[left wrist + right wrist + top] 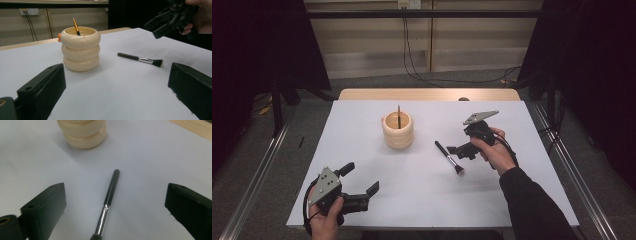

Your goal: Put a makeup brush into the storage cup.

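covering a wooden table (362, 94), white sheet (412, 190).

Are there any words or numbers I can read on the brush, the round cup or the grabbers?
None: no word, number or sign can be read anywhere.
The makeup brush has a plain black handle and silver band.
The cream ringed holder is bare, as is the thin brush standing in it.
The left gripper and right gripper carry no label.
The wall socket is too small to show any marking.

brush (449, 157) | black handle, silver ferrule | lying flat on table, beside holder (398, 131)
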`<control>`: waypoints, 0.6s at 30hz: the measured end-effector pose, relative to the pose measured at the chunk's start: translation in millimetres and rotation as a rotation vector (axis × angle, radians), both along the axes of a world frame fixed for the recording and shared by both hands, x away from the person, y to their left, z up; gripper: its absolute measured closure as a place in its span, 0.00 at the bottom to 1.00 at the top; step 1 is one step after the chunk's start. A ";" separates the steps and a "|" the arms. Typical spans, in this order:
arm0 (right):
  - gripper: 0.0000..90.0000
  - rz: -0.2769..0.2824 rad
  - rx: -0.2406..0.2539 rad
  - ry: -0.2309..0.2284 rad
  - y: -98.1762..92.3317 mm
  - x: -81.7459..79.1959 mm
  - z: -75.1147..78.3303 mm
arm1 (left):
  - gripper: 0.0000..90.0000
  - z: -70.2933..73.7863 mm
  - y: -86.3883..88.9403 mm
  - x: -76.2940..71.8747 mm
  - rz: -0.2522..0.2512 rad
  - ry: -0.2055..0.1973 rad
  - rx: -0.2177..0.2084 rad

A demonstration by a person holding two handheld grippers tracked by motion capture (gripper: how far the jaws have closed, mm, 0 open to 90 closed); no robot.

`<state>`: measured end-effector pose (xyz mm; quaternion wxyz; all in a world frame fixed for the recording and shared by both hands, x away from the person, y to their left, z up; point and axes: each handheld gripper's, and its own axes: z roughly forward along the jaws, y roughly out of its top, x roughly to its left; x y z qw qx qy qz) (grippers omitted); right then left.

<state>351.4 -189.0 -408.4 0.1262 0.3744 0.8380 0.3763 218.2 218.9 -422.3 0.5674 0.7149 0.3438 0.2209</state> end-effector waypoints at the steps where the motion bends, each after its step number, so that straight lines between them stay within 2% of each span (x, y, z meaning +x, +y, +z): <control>1: 0.06 -0.003 -0.023 0.013 1.2 1.2 -1.4 | 0.02 -0.3 0.0 0.3 -0.005 0.000 0.000; 2: 0.06 -0.003 -0.023 0.013 1.2 1.2 -1.4 | 0.02 -0.3 0.0 0.3 -0.005 0.000 0.000; 3: 0.06 -0.004 -0.028 0.033 1.8 3.4 -2.9 | 0.02 -0.4 0.0 0.4 -0.001 0.002 0.000; 5: 0.12 -0.019 -0.050 0.064 2.0 8.9 -6.1 | 0.02 -0.9 0.4 0.9 0.004 0.002 -0.003; 7: 0.13 -0.014 -0.060 0.074 2.1 10.4 -6.9 | 0.02 -1.0 0.4 1.0 0.004 0.004 -0.002; 8: 0.14 -0.021 -0.060 0.135 3.0 14.9 -8.3 | 0.02 -1.1 0.2 1.0 0.000 0.003 0.003; 10: 0.15 -0.001 -0.061 0.133 2.1 16.7 -8.8 | 0.02 -1.1 0.1 0.9 0.000 0.002 0.004; 13: 0.15 -0.006 -0.065 0.187 3.4 19.8 -9.2 | 0.02 -1.4 0.3 1.3 0.001 0.002 0.004; 14: 0.15 -0.016 -0.089 0.200 4.6 20.4 -10.5 | 0.02 -1.5 0.3 1.3 0.003 0.005 0.002; 16: 0.12 0.001 -0.123 0.260 8.2 22.7 -15.6 | 0.02 -1.4 0.6 1.3 0.003 0.004 0.005; 18: 0.12 0.016 -0.137 0.275 9.3 24.7 -17.3 | 0.02 -1.7 0.5 1.9 0.002 0.006 0.007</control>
